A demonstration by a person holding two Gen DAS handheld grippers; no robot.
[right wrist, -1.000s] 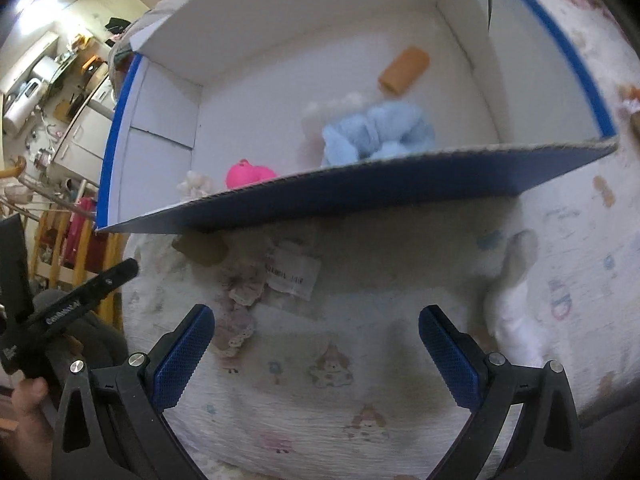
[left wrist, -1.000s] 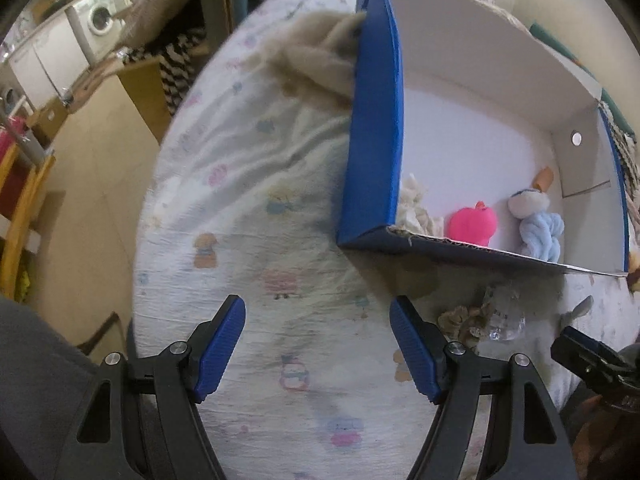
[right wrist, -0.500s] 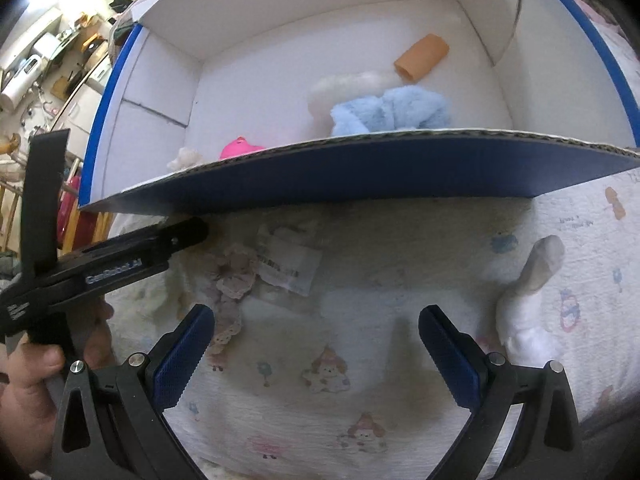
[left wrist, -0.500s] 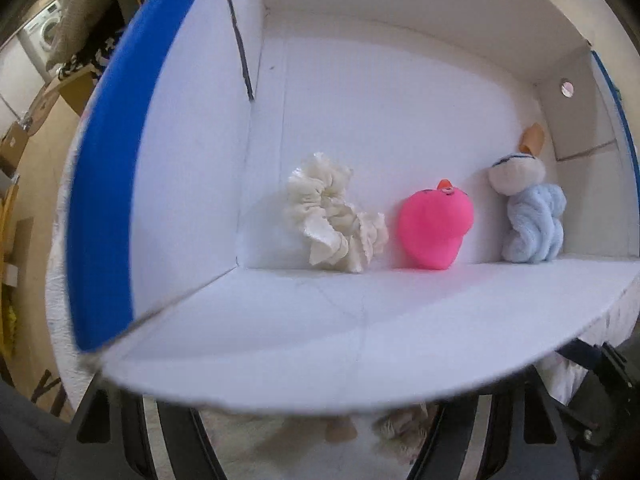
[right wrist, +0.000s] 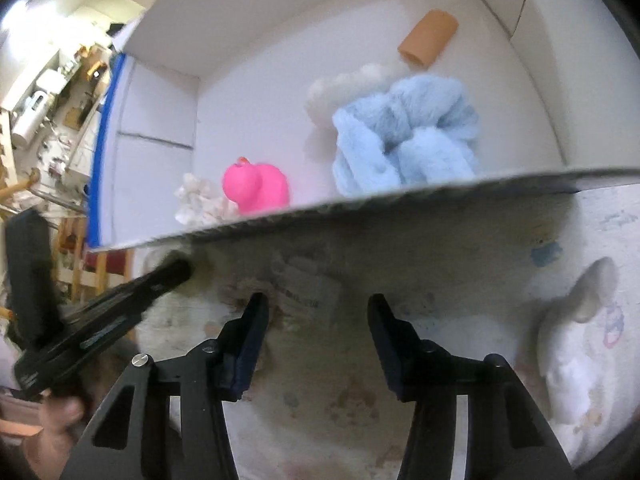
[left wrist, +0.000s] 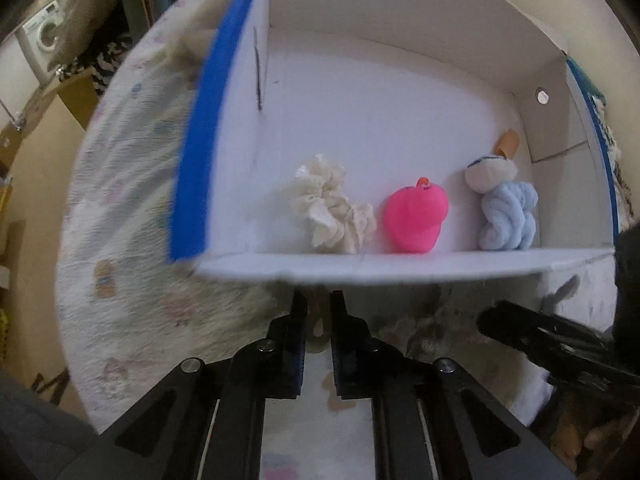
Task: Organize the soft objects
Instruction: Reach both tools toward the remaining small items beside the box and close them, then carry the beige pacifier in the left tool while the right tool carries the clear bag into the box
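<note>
Left-wrist view showed the left gripper with its blue-padded jaws nearly together, pinching a small beige object too hidden to identify, just below the near wall of the white cardboard box with blue outer sides. Inside sat a cream ruffled scrunchie, a pink rubber duck and a pale blue fluffy twist. The right gripper hung with jaws apart over the cartoon-print bedsheet, near a white tag with unreadable print.
</note>
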